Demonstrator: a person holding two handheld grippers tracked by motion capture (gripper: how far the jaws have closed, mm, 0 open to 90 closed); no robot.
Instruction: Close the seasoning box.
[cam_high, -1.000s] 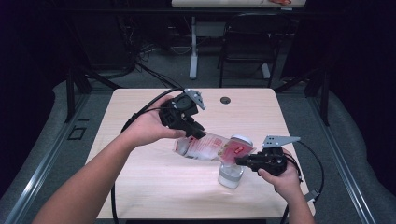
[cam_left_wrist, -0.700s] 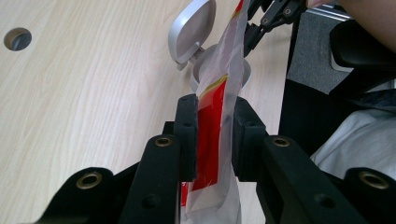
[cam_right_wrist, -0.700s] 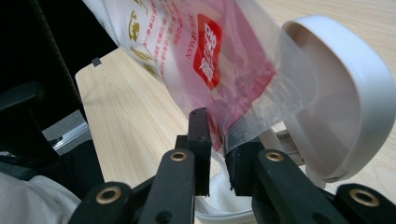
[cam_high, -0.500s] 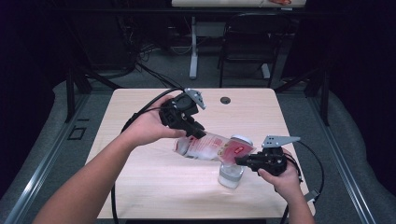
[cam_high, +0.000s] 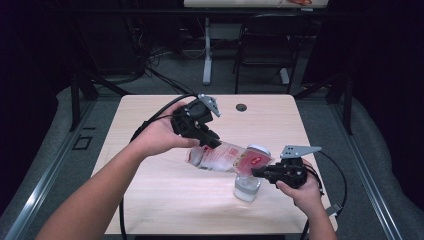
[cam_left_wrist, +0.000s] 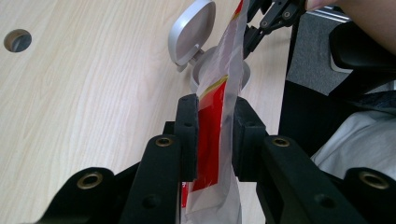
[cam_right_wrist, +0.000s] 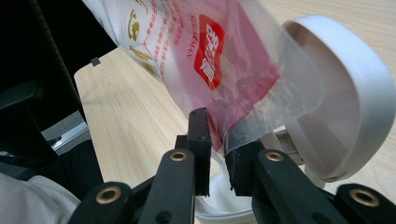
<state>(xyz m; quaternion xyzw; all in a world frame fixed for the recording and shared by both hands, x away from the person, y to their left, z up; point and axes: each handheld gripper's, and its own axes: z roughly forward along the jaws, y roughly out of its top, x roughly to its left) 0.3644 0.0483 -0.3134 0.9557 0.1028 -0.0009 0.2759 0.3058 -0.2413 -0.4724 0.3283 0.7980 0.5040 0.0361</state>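
Both grippers pinch one plastic pouch (cam_high: 230, 157) — left gripper (cam_high: 212, 143) holds its raised end, right gripper (cam_high: 256, 172) its low mouth, directly over the open jar (cam_high: 247, 187).

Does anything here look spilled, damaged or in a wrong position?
Nothing looks spilled or damaged. The bag hangs tilted between the left gripper and the right gripper, its lower end over the open container. The container's lid is flipped back. The table shows no spill.
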